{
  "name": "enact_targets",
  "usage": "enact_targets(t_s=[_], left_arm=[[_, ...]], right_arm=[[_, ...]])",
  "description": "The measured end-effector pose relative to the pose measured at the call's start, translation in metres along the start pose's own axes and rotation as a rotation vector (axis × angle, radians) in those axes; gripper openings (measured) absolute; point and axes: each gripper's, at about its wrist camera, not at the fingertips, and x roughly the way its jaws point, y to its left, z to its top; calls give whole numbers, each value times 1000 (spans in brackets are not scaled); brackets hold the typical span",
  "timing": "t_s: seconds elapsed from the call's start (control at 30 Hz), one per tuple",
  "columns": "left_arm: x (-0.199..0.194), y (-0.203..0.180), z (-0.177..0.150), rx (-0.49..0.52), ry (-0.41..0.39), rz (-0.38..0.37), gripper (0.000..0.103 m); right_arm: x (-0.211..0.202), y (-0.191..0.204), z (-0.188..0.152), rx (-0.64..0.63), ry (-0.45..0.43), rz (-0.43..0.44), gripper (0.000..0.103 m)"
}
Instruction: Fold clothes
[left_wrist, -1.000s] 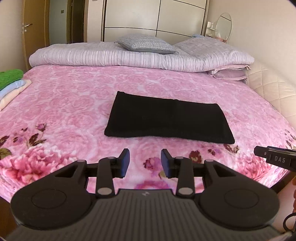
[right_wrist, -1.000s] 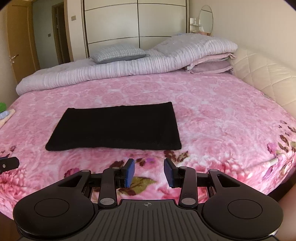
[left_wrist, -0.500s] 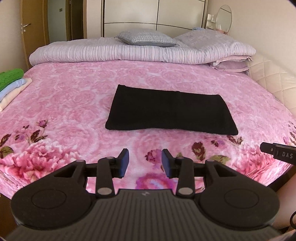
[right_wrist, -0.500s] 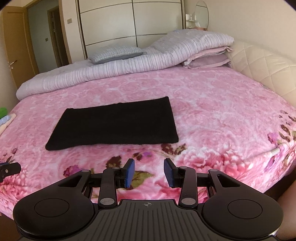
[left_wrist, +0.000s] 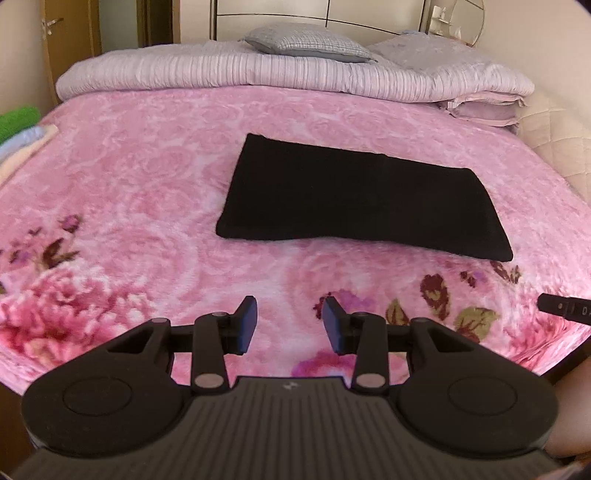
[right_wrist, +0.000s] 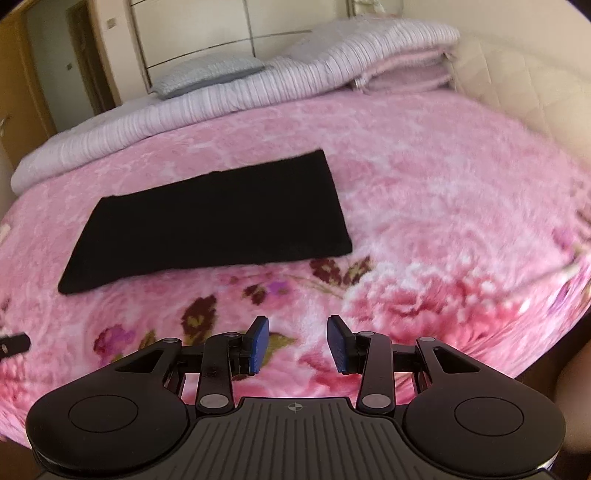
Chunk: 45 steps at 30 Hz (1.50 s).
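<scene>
Step in hand, as judged: approach; the black cloth (left_wrist: 364, 201) lies flat mid-bed (left_wrist: 147, 206), partly folded; left gripper (left_wrist: 290, 325) and right gripper (right_wrist: 298, 344) hover near its front edge, jaws apart, empty; next move: pinch the near corners together.

Black folded cloth (right_wrist: 210, 221) flat on pink blanket (right_wrist: 424, 184); right gripper (right_wrist: 297, 341) jaws apart, empty.

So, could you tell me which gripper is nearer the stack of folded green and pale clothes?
Left. The left gripper sees the stack at the bed's far-left edge; the right gripper is further right.
</scene>
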Motion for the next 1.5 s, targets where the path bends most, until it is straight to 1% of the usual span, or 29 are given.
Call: enact_targets(t_s=[0.07, 0.17, 0.2, 0.27, 0.3, 0.33, 0.37, 0.43, 0.5, 0.6, 0.7, 0.77, 0.83, 0.9, 0.93, 0.97, 1.0, 1.03, 1.1, 1.23, 1.37, 1.5], left_arm=[[8, 8, -2, -6, -9, -17, 35], [19, 22, 0, -51, -26, -54, 35], [24, 28, 2, -88, -30, -71, 36], [33, 41, 6, -186, -36, -110, 41], [39, 49, 7, -252, -36, -135, 47], [45, 56, 9, -325, -34, -161, 48], [52, 63, 10, -397, -30, -188, 48], [67, 72, 13, -509, -20, -229, 50], [84, 78, 18, -589, -14, -237, 50], [108, 84, 26, -665, -15, -214, 50], [131, 92, 32, -745, -10, -193, 51], [146, 99, 32, -803, 4, -191, 51], [153, 104, 34, -841, -12, -204, 52], [159, 107, 36, -865, -27, -214, 50], [161, 107, 36, -845, -31, -207, 35], [161, 107, 37, -819, -36, -197, 23], [160, 107, 36, -802, -45, -200, 13], [159, 108, 34, -786, -55, -206, 9], [151, 109, 30, -772, -79, -218, 8], [126, 102, 28, -706, -125, -198, 7], [89, 94, 9, -673, -126, -214, 7], [52, 86, -27, -639, -87, -216, 7]], right_arm=[[11, -14, 1, 100, 21, 62, 39], [27, -41, 1, 326, 40, 204, 39], [34, -49, 1, 407, 43, 250, 39], [48, -63, 1, 566, 50, 339, 39], [55, -70, 1, 645, 54, 383, 40], [62, -75, 2, 699, 57, 407, 42], [68, -78, 4, 744, 62, 423, 47], [79, -83, 10, 801, 62, 429, 48], [90, -85, 18, 825, 62, 391, 49], [109, -90, 28, 872, 62, 333, 49], [127, -95, 29, 940, 64, 324, 49], [136, -97, 30, 976, 47, 327, 49], [144, -99, 33, 1003, 25, 332, 48], [149, -99, 37, 994, 7, 336, 48], [150, -98, 40, 962, 3, 325, 48], [152, -95, 44, 919, 1, 308, 31], [150, -93, 48, 874, -5, 296, 24], [148, -90, 51, 827, -13, 285, 23], [141, -85, 55, 751, -30, 275, 20], [122, -80, 61, 679, -70, 299, 18], [99, -85, 57, 638, -74, 295, 17], [70, -99, 32, 612, -50, 290, 18]])
